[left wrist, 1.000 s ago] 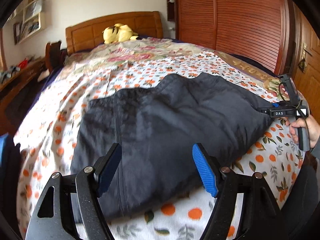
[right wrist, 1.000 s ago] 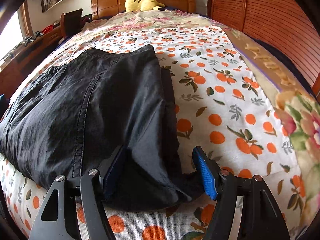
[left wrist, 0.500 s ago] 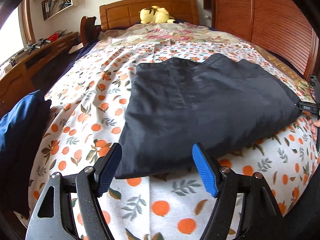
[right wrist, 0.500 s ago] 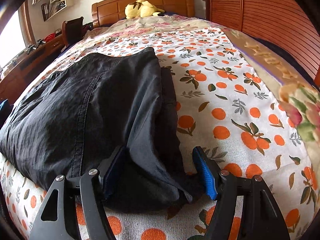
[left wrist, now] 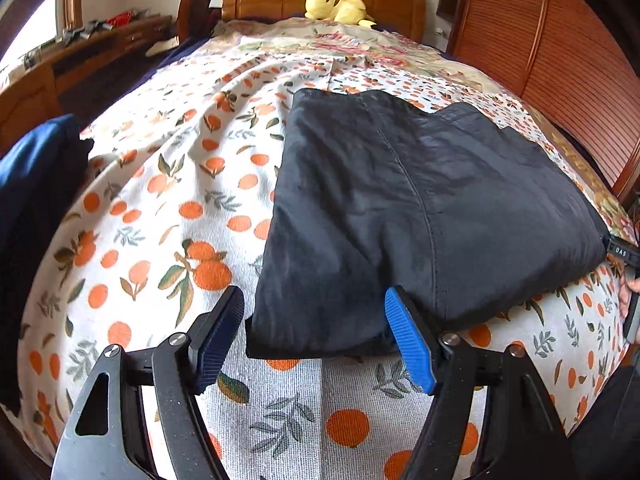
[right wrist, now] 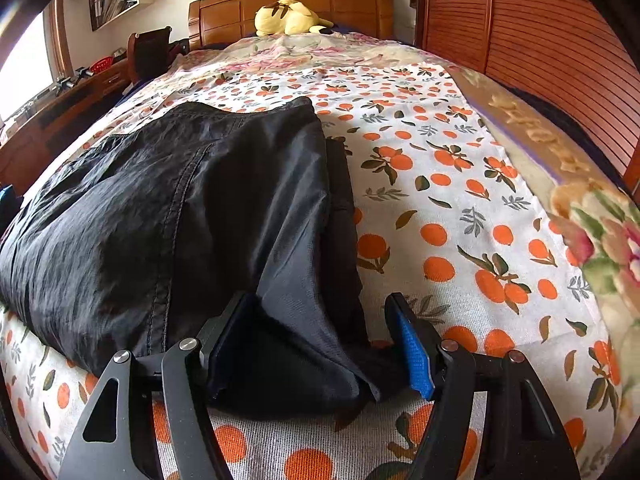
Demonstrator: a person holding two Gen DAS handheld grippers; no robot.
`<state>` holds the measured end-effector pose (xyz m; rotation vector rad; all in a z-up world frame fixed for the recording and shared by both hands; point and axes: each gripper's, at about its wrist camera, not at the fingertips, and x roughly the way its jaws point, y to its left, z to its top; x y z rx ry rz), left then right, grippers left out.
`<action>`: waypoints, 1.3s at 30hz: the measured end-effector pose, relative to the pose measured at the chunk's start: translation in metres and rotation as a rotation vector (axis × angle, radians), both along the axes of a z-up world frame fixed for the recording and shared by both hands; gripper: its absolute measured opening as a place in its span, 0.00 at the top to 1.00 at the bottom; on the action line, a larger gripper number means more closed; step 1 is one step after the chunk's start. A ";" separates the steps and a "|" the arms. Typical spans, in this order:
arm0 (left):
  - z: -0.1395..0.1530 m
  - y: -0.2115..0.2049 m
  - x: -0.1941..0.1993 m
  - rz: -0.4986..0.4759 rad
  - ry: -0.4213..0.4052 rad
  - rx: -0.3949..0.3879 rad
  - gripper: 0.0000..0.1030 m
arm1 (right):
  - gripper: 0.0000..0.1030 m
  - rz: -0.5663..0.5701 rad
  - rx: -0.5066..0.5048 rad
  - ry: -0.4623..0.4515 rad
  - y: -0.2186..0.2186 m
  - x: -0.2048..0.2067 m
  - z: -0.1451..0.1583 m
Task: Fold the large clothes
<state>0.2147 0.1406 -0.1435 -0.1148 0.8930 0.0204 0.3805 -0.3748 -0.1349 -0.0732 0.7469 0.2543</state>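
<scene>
Currently spread flat on the bed's white sheet printed with oranges and leaves [left wrist: 168, 216]: a folded black garment of thin crinkled fabric [left wrist: 400, 208], one stitched seam running down its upper layer, near edge lying close to the foot of the bed

Left gripper [left wrist: 316, 344], seen in its own view: hovers just above the sheet at the garment's near left corner, jaws standing wide apart, corner of the cloth lying between the blue pads but pressed by neither; nothing gripped

Right gripper [right wrist: 320, 344], seen in its own view: sits at the garment's near right corner, jaws parted about as wide, loose folds of black fabric bunched between them and lapping against the left pad; right pad clear of the cloth, so no clamp on it. Visible too at the right edge of the left view, with part of a hand [left wrist: 628, 292] on its handle

Farther off: yellow plush toy [right wrist: 290, 16] against the wooden headboard [right wrist: 352, 4], slatted wooden wardrobe doors [right wrist: 520, 40] along the right side
</scene>
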 end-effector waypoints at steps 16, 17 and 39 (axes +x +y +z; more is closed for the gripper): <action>0.010 -0.005 -0.001 -0.018 0.020 0.062 0.94 | 0.84 0.076 -0.001 -0.018 0.009 -0.008 0.008; 0.013 -0.007 -0.003 -0.019 0.010 0.073 0.94 | 0.88 0.076 -0.016 -0.035 0.011 -0.012 0.011; 0.057 -0.044 -0.126 -0.120 -0.115 0.063 0.95 | 0.95 0.132 0.193 -0.108 -0.125 -0.171 0.068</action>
